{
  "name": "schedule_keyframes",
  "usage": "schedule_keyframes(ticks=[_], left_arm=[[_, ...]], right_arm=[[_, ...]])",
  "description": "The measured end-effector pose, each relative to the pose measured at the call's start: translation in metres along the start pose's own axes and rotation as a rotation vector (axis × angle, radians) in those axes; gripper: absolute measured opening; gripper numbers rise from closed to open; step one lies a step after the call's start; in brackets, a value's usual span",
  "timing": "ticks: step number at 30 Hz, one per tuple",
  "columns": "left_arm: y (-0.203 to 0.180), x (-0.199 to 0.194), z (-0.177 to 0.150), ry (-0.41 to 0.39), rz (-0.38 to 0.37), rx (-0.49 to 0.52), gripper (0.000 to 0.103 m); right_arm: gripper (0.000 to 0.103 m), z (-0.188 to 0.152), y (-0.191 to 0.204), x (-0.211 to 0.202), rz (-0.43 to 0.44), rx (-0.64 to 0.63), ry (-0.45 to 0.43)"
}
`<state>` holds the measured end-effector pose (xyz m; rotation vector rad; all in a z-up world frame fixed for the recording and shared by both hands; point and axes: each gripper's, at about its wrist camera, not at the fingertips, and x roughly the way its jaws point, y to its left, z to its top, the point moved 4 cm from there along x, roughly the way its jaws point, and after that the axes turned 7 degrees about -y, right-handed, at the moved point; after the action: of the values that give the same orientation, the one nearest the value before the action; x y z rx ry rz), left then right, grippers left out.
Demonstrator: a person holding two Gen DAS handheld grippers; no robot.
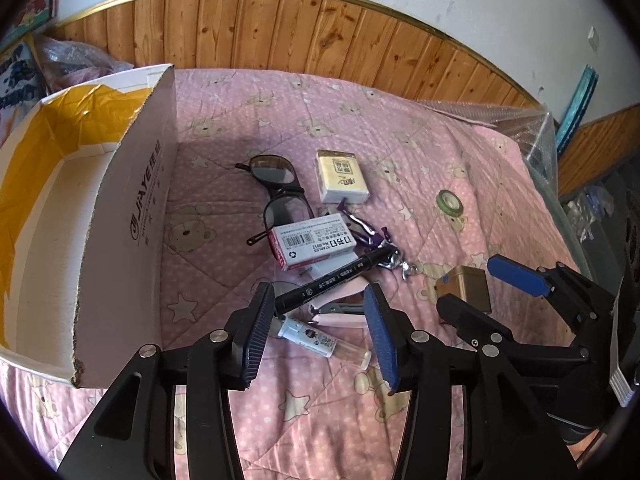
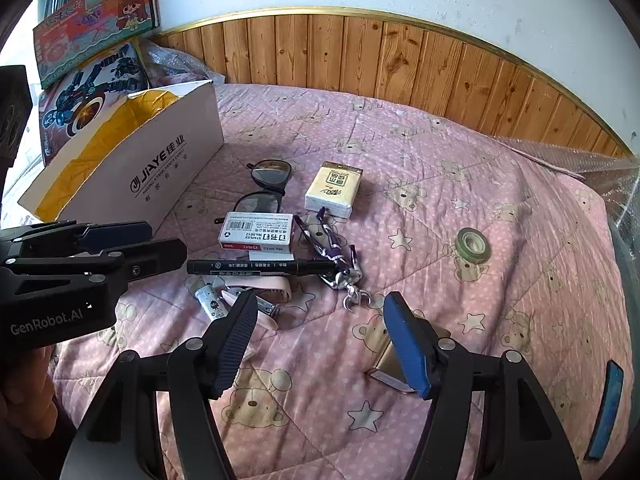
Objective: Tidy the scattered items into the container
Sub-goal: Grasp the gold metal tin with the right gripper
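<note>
An open white cardboard box (image 1: pixel 132 216) (image 2: pixel 160 160) with a yellow lining stands at the left on a pink quilt. Scattered beside it lie black glasses (image 1: pixel 276 188) (image 2: pixel 266 184), a tissue pack (image 1: pixel 342 176) (image 2: pixel 334 188), a staples box (image 1: pixel 314 246) (image 2: pixel 256 232), a black marker (image 1: pixel 332 278) (image 2: pixel 260 267), a purple lanyard with clips (image 1: pixel 376 240) (image 2: pixel 332 256), a pink stapler (image 1: pixel 344 314) (image 2: pixel 260 292), a small white tube (image 1: pixel 320 338) (image 2: pixel 210 300), a tape roll (image 1: pixel 450 201) (image 2: pixel 473 244) and a gold tin (image 1: pixel 466 288) (image 2: pixel 390 364). My left gripper (image 1: pixel 320 332) is open over the marker, stapler and tube. My right gripper (image 2: pixel 320 340) is open beside the tin.
A wood-panelled wall runs behind the bed. Toy boxes (image 2: pixel 92 20) lean at the far left behind the box. Bubble wrap (image 1: pixel 532 128) lies along the right edge of the bed. The quilt (image 2: pixel 440 160) stretches bare to the back right.
</note>
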<state>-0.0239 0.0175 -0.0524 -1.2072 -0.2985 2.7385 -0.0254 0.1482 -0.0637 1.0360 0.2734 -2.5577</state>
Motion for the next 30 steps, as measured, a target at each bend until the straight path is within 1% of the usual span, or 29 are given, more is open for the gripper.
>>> schedule_keyframes(ticks=[5, 9, 13, 19, 23, 26, 27, 29, 30], left_arm=[[0.000, 0.014, -0.003, 0.026, -0.001, 0.003, 0.050], [0.005, 0.027, -0.006, 0.055, 0.008, -0.003, 0.050], [0.010, 0.039, -0.010, 0.086, 0.000, -0.022, 0.050], [0.010, 0.055, -0.014, 0.116, -0.030, -0.039, 0.052], [0.012, 0.063, -0.008, 0.082, -0.005, -0.034, 0.053], [0.007, 0.067, -0.004, 0.062, -0.033, -0.019, 0.053], [0.004, 0.067, -0.003, 0.057, -0.056, -0.011, 0.053], [-0.010, 0.069, -0.004, 0.054, -0.112, 0.032, 0.053], [-0.017, 0.071, -0.006, 0.053, -0.116, 0.067, 0.053]], right_arm=[[0.070, -0.004, -0.013, 0.006, -0.003, 0.030, 0.024], [0.071, -0.011, -0.038, 0.012, -0.028, 0.092, 0.050], [0.071, -0.026, -0.063, 0.024, -0.032, 0.154, 0.104], [0.071, -0.046, -0.081, 0.043, 0.002, 0.208, 0.173], [0.071, -0.050, -0.083, 0.057, 0.036, 0.247, 0.198], [0.070, -0.049, -0.078, 0.065, 0.054, 0.247, 0.206], [0.069, -0.048, -0.077, 0.065, 0.057, 0.246, 0.202], [0.063, -0.045, -0.077, 0.065, 0.060, 0.249, 0.195], [0.056, -0.044, -0.079, 0.066, 0.058, 0.250, 0.194]])
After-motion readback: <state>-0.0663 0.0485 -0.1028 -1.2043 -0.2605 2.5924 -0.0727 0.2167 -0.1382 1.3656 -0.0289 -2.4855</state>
